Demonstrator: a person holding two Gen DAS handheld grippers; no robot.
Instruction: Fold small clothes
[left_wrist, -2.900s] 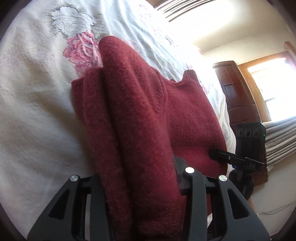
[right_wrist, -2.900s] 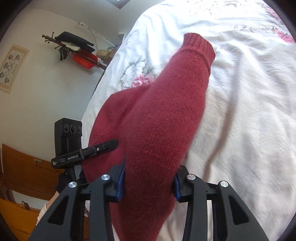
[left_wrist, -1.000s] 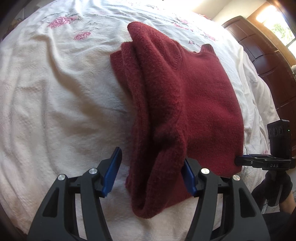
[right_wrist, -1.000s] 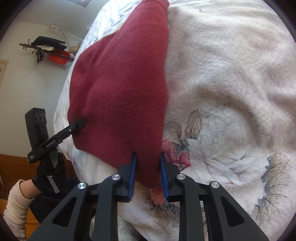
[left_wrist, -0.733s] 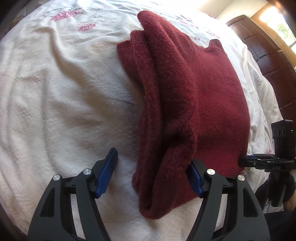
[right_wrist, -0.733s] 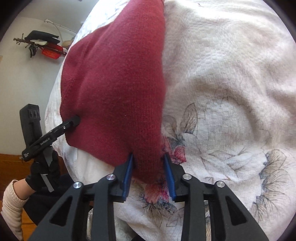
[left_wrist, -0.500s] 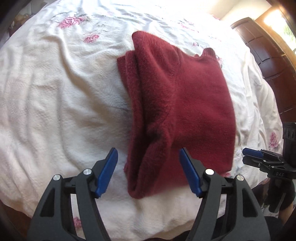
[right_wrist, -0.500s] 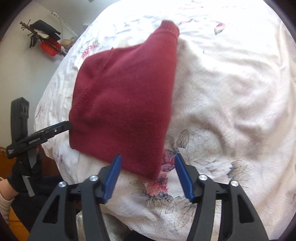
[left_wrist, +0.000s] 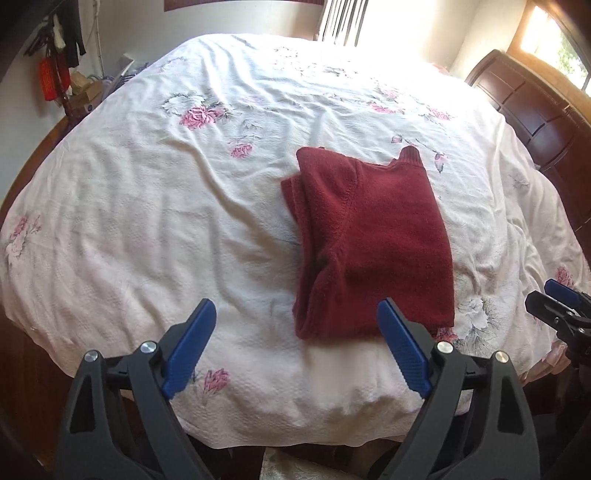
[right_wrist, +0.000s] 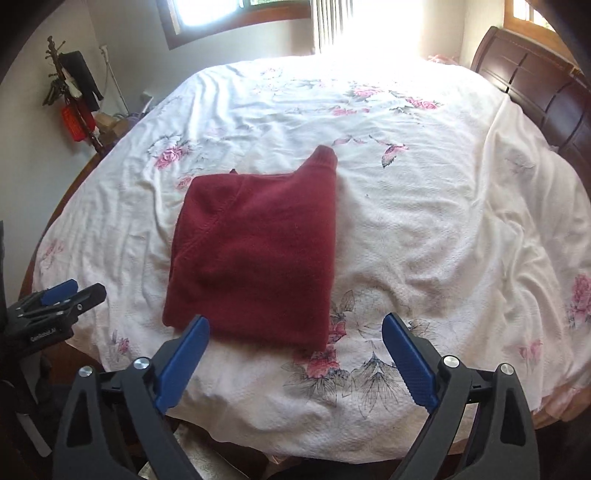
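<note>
A dark red knit sweater (left_wrist: 373, 243) (right_wrist: 255, 254) lies folded into a rough rectangle on the white flowered bedspread (left_wrist: 155, 221) (right_wrist: 443, 229), near the bed's front edge. One ribbed cuff (right_wrist: 325, 155) pokes out at its far corner. My left gripper (left_wrist: 295, 325) hangs open above the front edge, its blue pads empty, with the sweater just beyond it. My right gripper (right_wrist: 295, 336) is open too, pulled back from the sweater's near edge and holding nothing. Each gripper shows at the side of the other's view: the right gripper (left_wrist: 557, 299), the left gripper (right_wrist: 62, 295).
A dark wooden headboard (left_wrist: 535, 99) (right_wrist: 539, 81) stands at the right of the bed. A coat rack with dark and red items (right_wrist: 74, 99) and some boxes sit by the far left wall. Bright windows lie beyond the bed.
Both grippers let go of the sweater, opened wide and drew back and up from the bed. The sweater now lies flat and folded on the bedspread.
</note>
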